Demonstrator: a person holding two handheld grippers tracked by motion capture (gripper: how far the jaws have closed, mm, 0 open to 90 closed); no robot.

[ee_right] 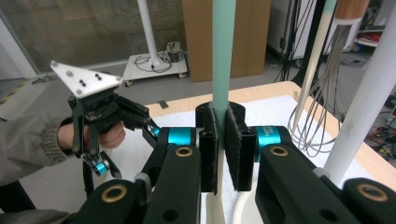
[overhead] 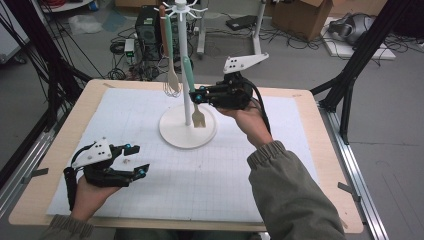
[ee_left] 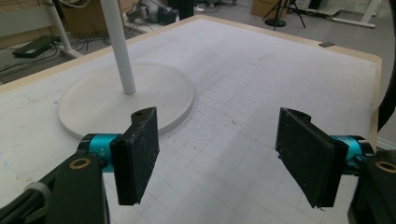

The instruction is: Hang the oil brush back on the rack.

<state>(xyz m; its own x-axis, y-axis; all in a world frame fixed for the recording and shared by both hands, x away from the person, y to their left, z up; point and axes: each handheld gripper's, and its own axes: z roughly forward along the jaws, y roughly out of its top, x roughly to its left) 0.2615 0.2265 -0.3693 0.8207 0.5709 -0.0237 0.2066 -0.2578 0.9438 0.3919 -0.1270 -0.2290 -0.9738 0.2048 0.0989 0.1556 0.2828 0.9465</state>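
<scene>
The mint-handled spatula [overhead: 192, 90] hanging on the white rack [overhead: 186, 75] at the table's far edge is clamped by the right tool [overhead: 200, 96]. The left tool [overhead: 134, 160] is held released and empty near the table's front-left corner.

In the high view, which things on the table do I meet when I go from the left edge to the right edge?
left gripper → whisk → white stand's pole → spatula → right gripper, its body reaching farther right, its jaws closed on the spatula's handle.
</scene>
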